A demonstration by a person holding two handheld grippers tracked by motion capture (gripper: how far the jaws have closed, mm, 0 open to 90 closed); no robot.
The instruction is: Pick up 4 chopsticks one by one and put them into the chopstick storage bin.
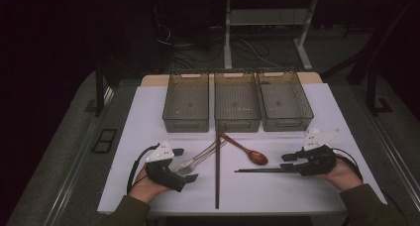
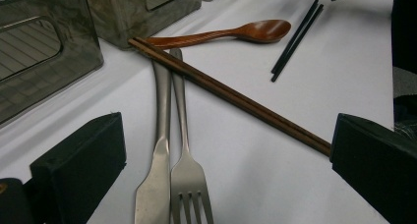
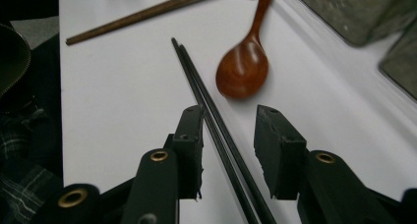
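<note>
Black chopsticks [image 3: 216, 121] lie flat on the table [image 1: 148, 117] between the right gripper's [image 3: 228, 135] parted jaws — unclamped, nearer the left jaw — tips pointing left, just near of the spoon [image 3: 244, 62].

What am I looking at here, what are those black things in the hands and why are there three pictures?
A person sits at a white table holding a hand-operated gripper in each hand; there is no robot arm. The high view looks down from above: the left gripper is at left, the right gripper at right. The other two pictures come from cameras riding on the grippers, looking along their black jaws.

On the table lie a knife and fork, brown chopsticks crossing their handles, a wooden spoon and black chopsticks. Three grey bins stand behind.

Nothing is held. The left gripper is open around the knife and fork; the right gripper's jaws straddle the black chopsticks without pressing on them.
</note>
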